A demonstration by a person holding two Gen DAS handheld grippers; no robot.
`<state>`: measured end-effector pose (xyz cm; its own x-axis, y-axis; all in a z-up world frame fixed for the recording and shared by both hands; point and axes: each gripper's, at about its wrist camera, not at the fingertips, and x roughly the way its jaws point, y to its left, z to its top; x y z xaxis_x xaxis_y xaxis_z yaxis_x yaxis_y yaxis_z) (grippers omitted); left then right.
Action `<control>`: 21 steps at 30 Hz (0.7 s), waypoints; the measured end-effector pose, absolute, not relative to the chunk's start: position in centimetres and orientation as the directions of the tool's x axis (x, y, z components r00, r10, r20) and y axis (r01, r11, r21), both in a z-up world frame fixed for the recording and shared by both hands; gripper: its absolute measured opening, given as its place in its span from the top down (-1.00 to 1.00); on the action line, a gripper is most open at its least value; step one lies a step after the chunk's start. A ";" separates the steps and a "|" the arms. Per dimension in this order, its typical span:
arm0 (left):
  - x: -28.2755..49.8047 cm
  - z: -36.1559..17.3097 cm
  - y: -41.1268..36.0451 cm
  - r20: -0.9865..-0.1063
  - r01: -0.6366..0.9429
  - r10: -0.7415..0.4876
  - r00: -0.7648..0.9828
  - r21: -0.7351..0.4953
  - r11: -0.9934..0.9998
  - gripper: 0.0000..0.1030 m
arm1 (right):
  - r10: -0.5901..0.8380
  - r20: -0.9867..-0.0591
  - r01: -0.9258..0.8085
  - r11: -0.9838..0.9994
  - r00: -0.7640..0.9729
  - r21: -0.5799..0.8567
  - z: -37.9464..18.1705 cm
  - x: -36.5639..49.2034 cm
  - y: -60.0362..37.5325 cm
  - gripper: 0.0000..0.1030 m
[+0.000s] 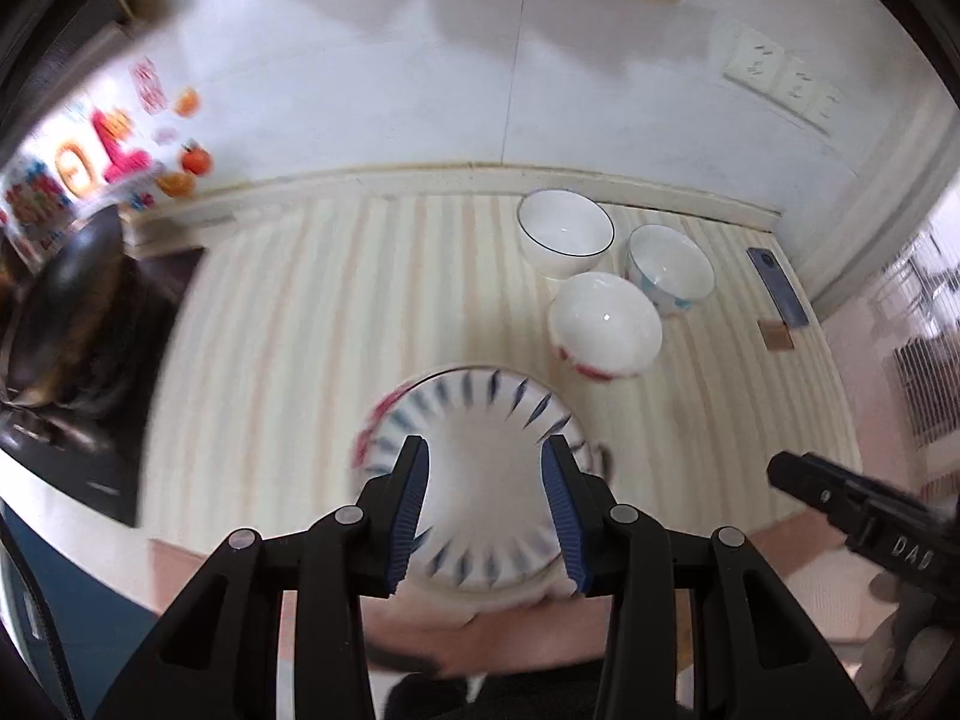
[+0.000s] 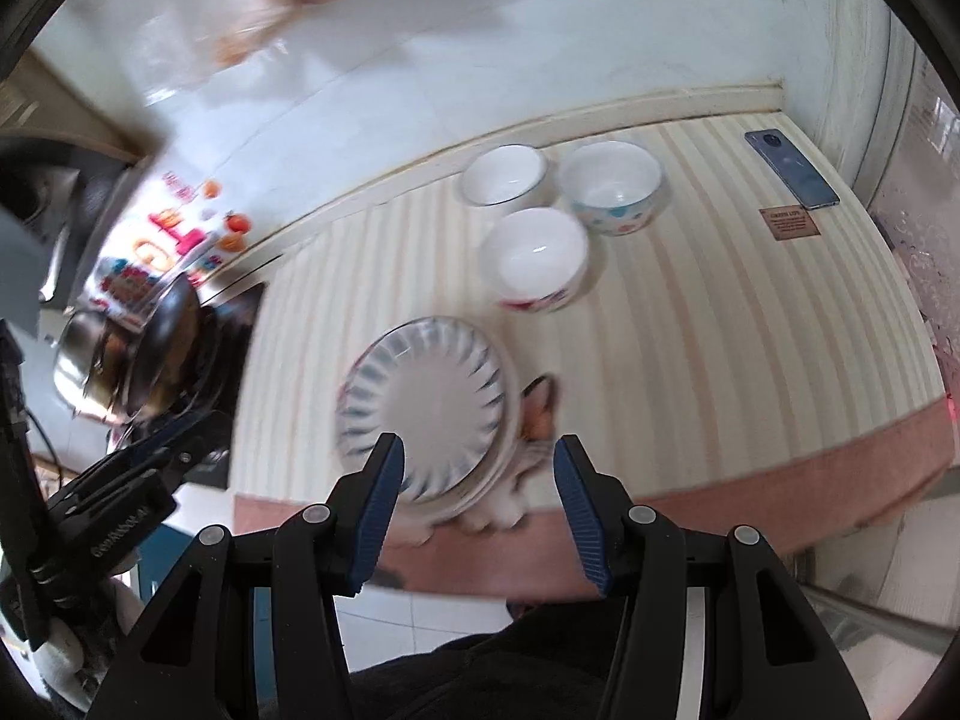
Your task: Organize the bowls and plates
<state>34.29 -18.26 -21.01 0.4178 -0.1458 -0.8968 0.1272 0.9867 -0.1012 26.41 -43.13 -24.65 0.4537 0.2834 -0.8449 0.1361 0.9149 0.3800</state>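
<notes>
Sitting near the tabletop's (image 2: 690, 324) front edge, the stacked plates (image 2: 426, 402) wait, 3 bowls (image 2: 534, 252) clustered just behind. Left hand-held gripper (image 1: 486, 501) hangs over the plates, spread, gripping nothing; right hand-held gripper (image 2: 480, 498) spread too, empty.

White tiled wall (image 2: 420, 78) behind, wall sockets (image 1: 780, 81) upper right. Striped cream cloth over the desk (image 2: 720, 312), pink along its front edge. Dark wok (image 1: 66, 300) at left, colourful stickers (image 1: 114, 144) above. Soft daylight throughout.
</notes>
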 end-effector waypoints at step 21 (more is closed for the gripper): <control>51.4 -36.0 -26.3 -0.971 0.152 -0.216 0.105 -0.199 0.968 0.53 | 0.438 -0.877 0.155 0.870 0.196 0.469 -41.4 49.0 -50.3 0.29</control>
